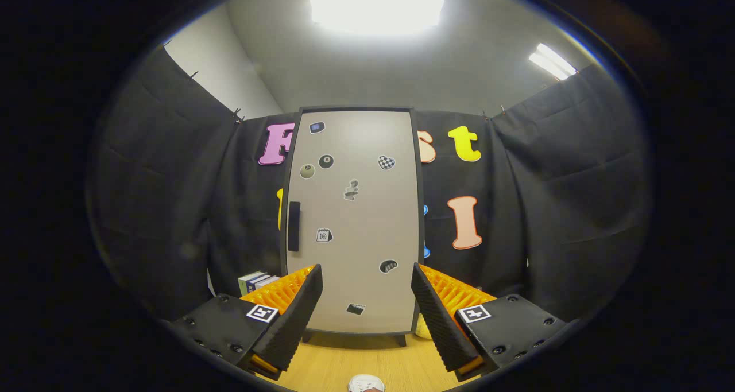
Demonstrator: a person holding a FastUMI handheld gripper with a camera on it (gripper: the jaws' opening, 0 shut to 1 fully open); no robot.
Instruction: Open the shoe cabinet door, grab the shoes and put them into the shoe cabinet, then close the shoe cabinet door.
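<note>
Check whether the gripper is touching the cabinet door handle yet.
Apart. The gripper view shows the open gripper empty, short of the shut cabinet door; the handle sits beyond the fingers, above the left one.

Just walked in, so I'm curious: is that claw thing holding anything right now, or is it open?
Gripper: open, jaws spread wide, holding nothing, pointed at the closed shoe cabinet door.

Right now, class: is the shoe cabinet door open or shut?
Shut. The shoe cabinet door lies flat across its frame, handle untouched; the open claw holds nothing.
</note>
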